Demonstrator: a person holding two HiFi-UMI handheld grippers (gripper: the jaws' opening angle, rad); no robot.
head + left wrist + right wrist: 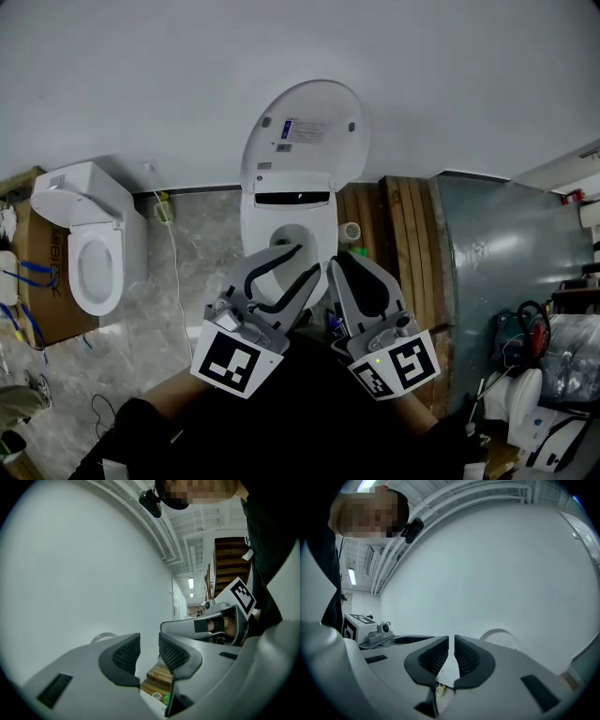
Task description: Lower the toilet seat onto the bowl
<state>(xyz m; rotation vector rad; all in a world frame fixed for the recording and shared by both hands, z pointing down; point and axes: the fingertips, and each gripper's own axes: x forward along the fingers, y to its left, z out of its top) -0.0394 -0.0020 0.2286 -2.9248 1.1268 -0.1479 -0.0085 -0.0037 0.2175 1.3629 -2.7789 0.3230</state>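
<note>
The person's black clothing (309, 412) fills the bottom edge of the head view. Both grippers reach forward from it, each with its marker cube turned towards the camera.

At far left a cardboard box (42, 281) stands on the marbled floor (178, 309), with a second white toilet (89, 239) just beside it, its seat down.

Next comes the left gripper (307, 261), held over the near edge of the centre toilet (281, 220). Its jaws stand partway apart, and between the ribbed pads (125, 654) there is only wall and floor (nothing is gripped).

The toilet's raised lid (305, 131) stands upright against the white wall (141, 75). Its underside faces the camera, showing a label and two small bumpers. Below it is a dark slot and then the bowl opening, partly hidden by the jaws. I cannot tell whether the white ring round that opening is a seat ring or the bare rim.

The right gripper (341, 261) hangs just right of the bowl. Its jaws are drawn together to a thin slit and hold nothing.

Further right, upright wooden planks (408, 234) lean beside a grey-green panel (497, 253).
</note>
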